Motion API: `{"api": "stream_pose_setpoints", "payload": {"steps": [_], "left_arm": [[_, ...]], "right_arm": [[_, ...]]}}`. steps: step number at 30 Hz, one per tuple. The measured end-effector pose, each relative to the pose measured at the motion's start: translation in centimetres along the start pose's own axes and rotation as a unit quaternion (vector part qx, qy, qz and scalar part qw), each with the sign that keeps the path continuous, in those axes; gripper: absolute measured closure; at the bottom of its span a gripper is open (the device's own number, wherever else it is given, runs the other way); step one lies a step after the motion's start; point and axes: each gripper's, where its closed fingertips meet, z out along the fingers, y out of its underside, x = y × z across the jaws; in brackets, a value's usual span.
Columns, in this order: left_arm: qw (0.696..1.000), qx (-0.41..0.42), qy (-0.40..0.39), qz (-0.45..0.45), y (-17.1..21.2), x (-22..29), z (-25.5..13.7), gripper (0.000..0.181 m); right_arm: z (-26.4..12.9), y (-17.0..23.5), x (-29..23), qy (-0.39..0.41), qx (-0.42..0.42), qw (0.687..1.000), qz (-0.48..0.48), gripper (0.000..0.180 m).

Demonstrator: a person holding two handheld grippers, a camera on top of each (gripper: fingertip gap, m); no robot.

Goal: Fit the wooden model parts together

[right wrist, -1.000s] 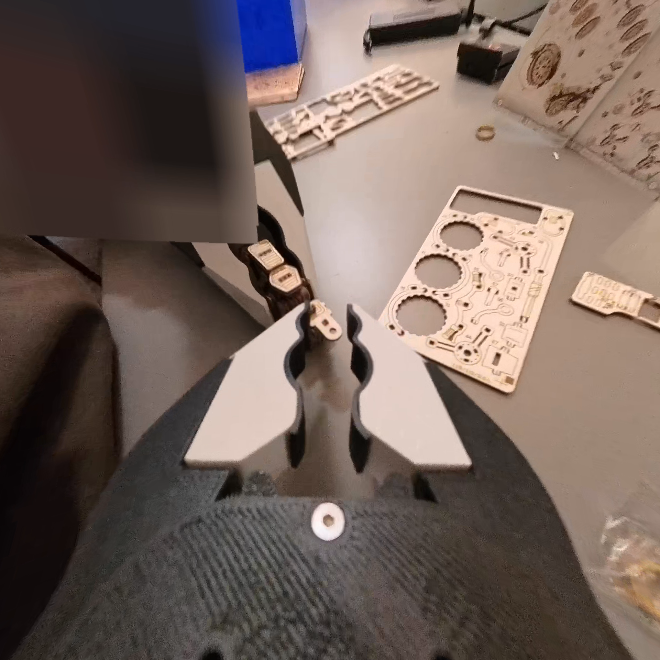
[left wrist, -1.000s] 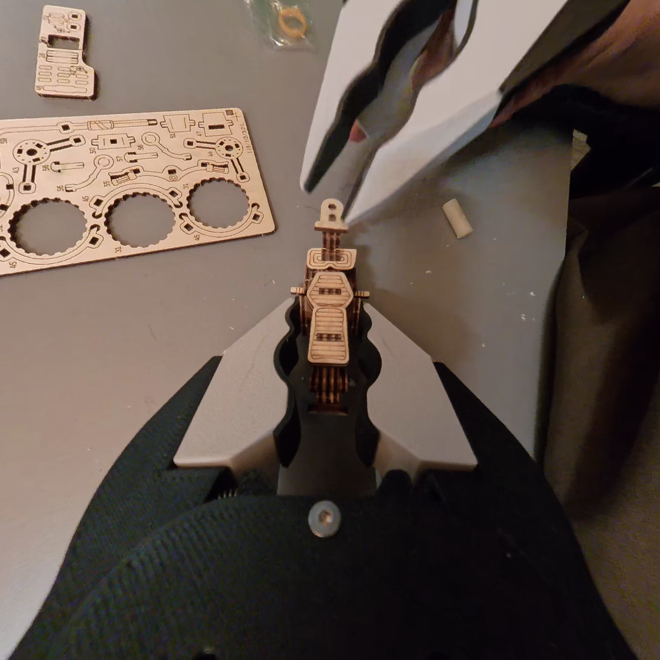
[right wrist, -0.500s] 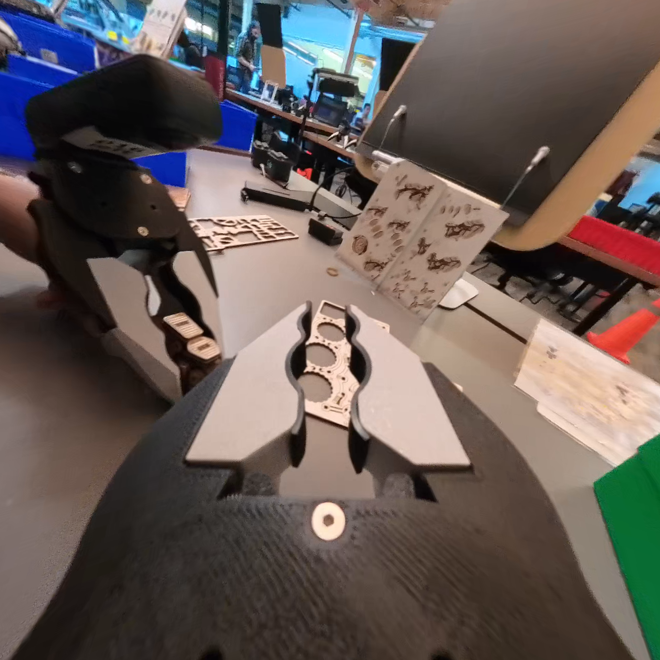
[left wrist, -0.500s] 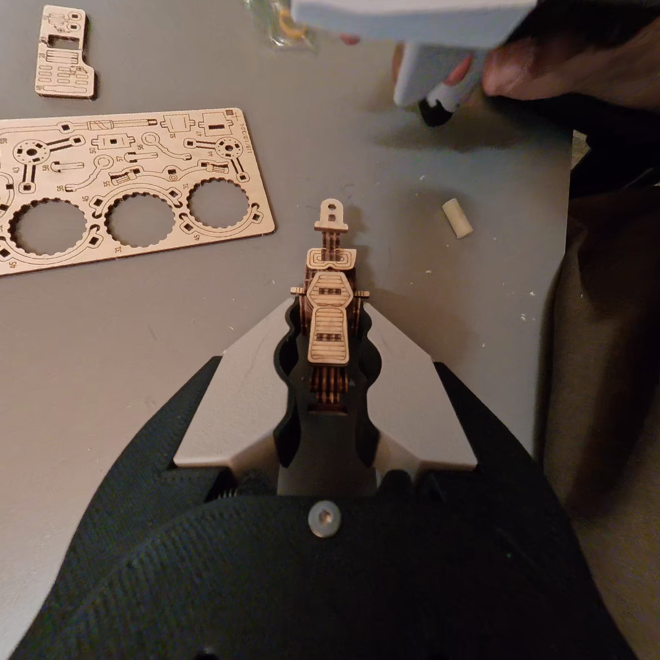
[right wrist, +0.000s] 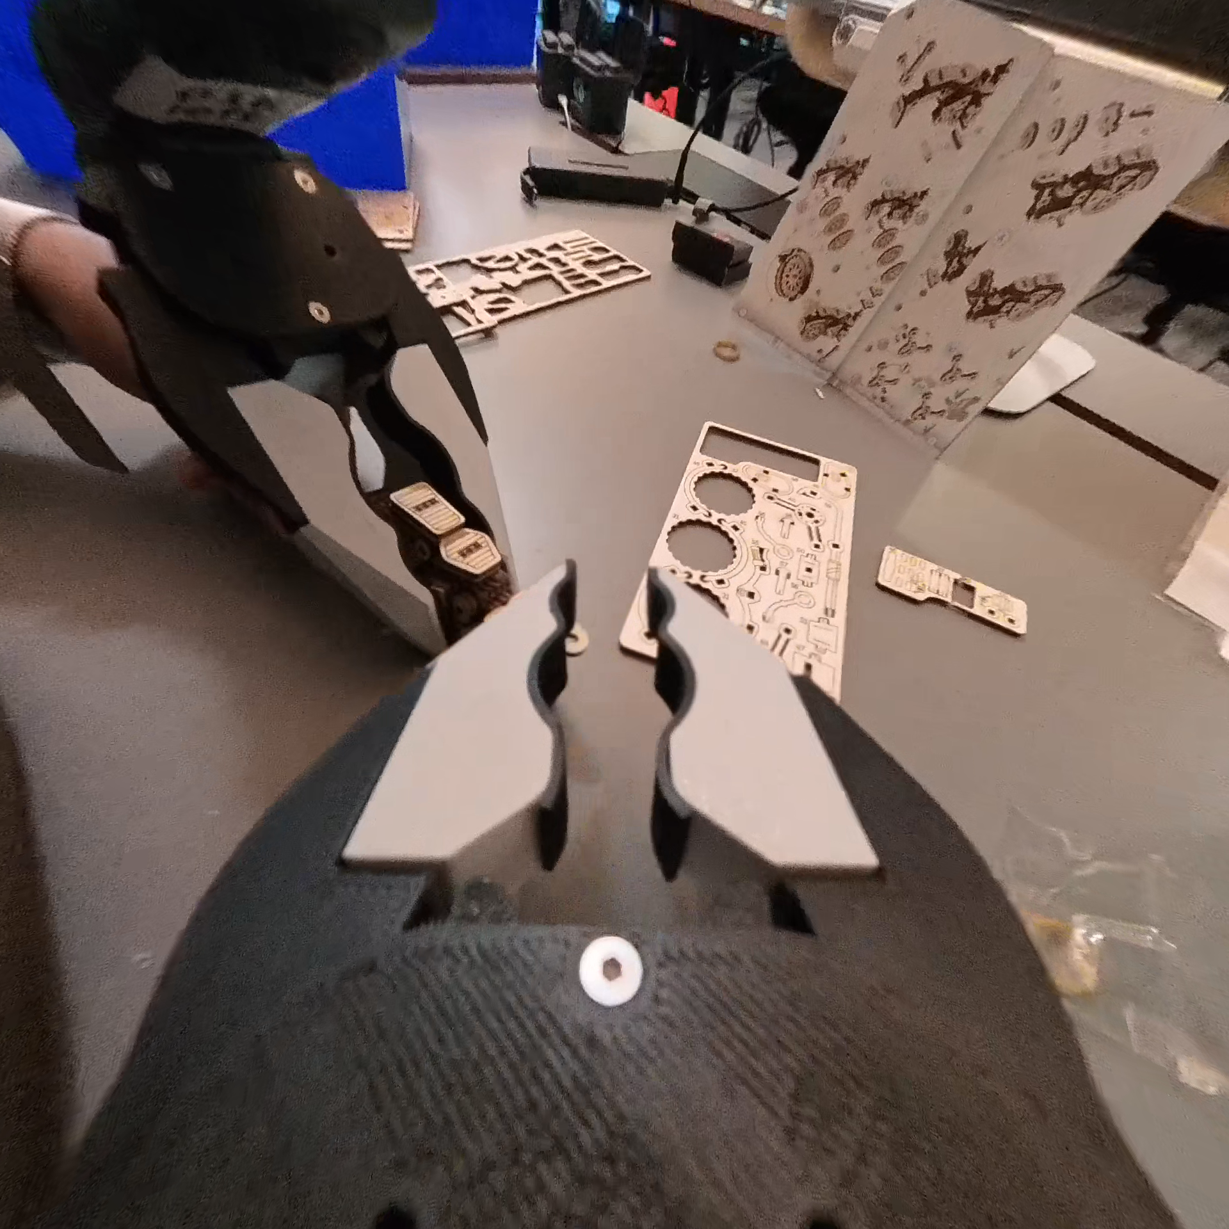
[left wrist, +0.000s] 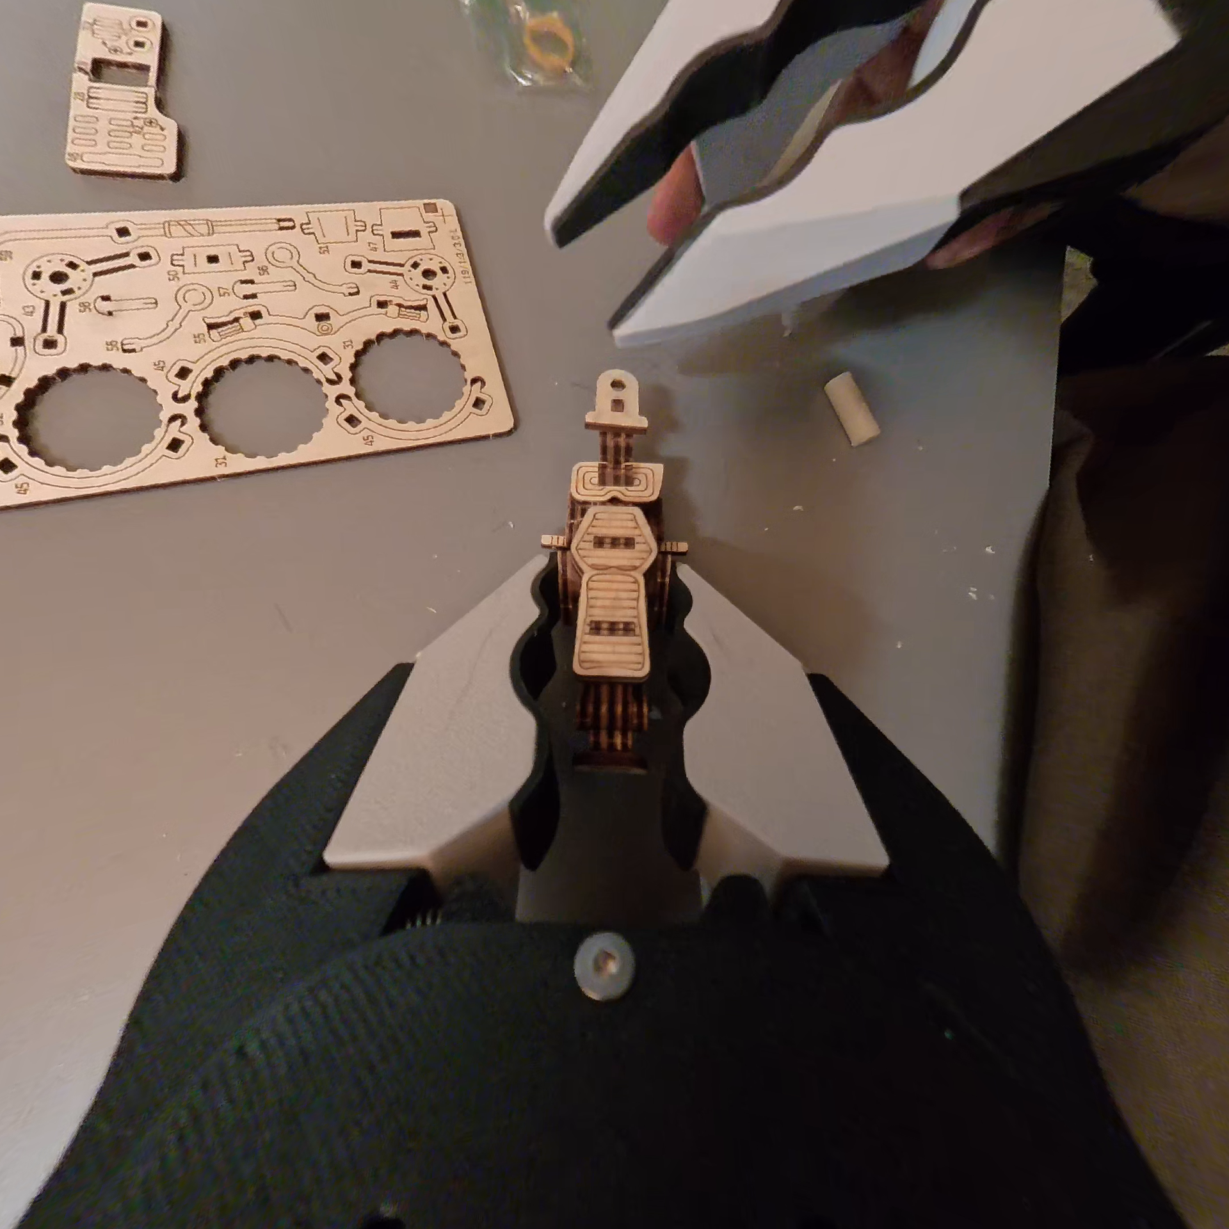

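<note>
A grey table (right wrist: 665, 372) fills the foreground under dim, warm light, its right edge dropping to brownish carpet (left wrist: 1144, 665). At its far side stands a folded sheet of printed pictures (right wrist: 964, 219), with black boxes and cables (right wrist: 598, 176) beyond. A blue bin (right wrist: 346, 146) sits behind, further workbenches in brighter light.

Looks like a workshop/maker lab w/ office-type desks. Grey worktable (right wrist: 997, 765) strewn w/ laser-cut wooden parts sheets (right wrist: 765, 552), folded instruction sheet (right wrist: 964, 219) standing at 1 o'clock, black power brick + cables (right wrist: 598, 176) at 12, blue bin (right wrist: 346, 133) at 11, more cluttered benches behind.
</note>
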Motion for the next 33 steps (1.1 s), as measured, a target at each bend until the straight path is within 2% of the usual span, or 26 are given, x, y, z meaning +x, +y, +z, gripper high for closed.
{"api": "stream_pose_setpoints", "payload": {"steps": [4, 8, 11, 12, 15, 17, 20, 22, 24, 26, 28, 29, 30, 33], "left_arm": [[1.000, 0.000, 0.001, -0.001, 0.0, 0.0, 0.0, 0.151], [1.000, 0.000, 0.000, 0.000, 0.0, 0.0, 0.0, 0.152], [1.000, 0.000, 0.001, -0.004, 0.0, 0.0, 0.0, 0.152], [1.000, 0.000, 0.003, -0.004, 0.0, 0.0, 0.0, 0.152], [1.000, 0.000, 0.001, -0.002, 0.0, 0.0, 0.0, 0.152], [1.000, 0.000, 0.001, -0.002, 0.0, 0.0, 0.0, 0.152], [1.000, 0.001, 0.001, -0.001, 0.0, 0.0, 0.0, 0.152], [1.000, -0.001, 0.000, 0.000, 0.0, 0.0, 0.0, 0.151], [1.000, -0.001, 0.000, 0.000, 0.0, 0.0, 0.0, 0.152], [1.000, 0.000, 0.000, 0.000, 0.0, 0.0, 0.0, 0.152], [1.000, -0.001, 0.000, 0.000, 0.0, 0.0, 0.0, 0.152], [1.000, 0.000, 0.000, 0.001, 0.0, 0.0, 0.0, 0.152], [1.000, -0.001, -0.001, 0.003, 0.0, 0.0, 0.0, 0.151], [1.000, -0.001, -0.001, 0.002, 0.0, 0.0, 0.0, 0.152]], "right_arm": [[0.1, 0.8, -0.3, -0.019, -0.019, 0.999, 0.042, 0.154], [-0.6, -1.6, 0.0, -0.006, 0.038, 0.998, 0.050, 0.159], [0.4, 1.6, -0.8, -0.022, -0.053, 0.998, 0.032, 0.158], [0.2, 1.6, -1.0, -0.029, -0.055, 0.997, 0.036, 0.171], [-0.7, -0.4, -0.4, -0.017, -0.011, 0.999, 0.033, 0.171], [-0.9, -1.2, -0.6, -0.029, 0.015, 0.999, 0.044, 0.164], [0.6, 2.4, -1.6, -0.059, -0.071, 0.994, 0.052, 0.140], [0.2, 1.3, -0.9, -0.054, -0.052, 0.995, 0.069, 0.156], [-0.8, -1.6, 0.1, -0.036, 0.019, 0.996, 0.076, 0.174], [-1.2, -2.7, 0.1, -0.046, 0.053, 0.993, 0.098, 0.173], [0.1, 0.4, -0.7, -0.061, -0.023, 0.993, 0.094, 0.154], [0.7, 2.2, -1.1, -0.067, -0.069, 0.991, 0.089, 0.158], [0.7, 2.2, -1.1, -0.070, -0.071, 0.990, 0.099, 0.163], [-0.4, -1.2, 0.1, -0.040, 0.006, 0.995, 0.088, 0.179]]}}
